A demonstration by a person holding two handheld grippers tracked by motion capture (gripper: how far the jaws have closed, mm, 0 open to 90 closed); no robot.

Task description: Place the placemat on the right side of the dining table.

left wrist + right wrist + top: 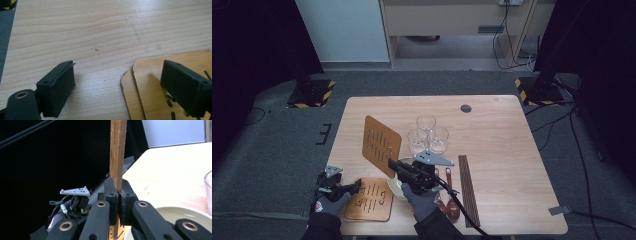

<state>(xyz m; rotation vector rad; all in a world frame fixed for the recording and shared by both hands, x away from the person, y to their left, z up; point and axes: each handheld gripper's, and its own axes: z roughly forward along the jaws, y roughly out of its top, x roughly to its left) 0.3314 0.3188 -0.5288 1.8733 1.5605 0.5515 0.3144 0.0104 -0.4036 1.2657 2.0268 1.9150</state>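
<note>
While raised, board (117, 152) edge-on, clamped

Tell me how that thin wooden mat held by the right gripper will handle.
The mat looks stiff: it stands up unbent from the right gripper. It is probably light, since a clamp on one edge carries it. Being thin and smooth, it may pivot or slip.

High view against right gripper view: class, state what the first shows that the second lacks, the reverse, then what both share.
High view alone: three glasses grouped together, the stack of mats flat on the table, wooden spoons and a dark slatted strip.

Right gripper view alone: the right gripper seen close, its jaws clamped on the raised mat's thin edge.

Both: that raised mat, the left gripper's grey plate, the pale plate and the table.
</note>
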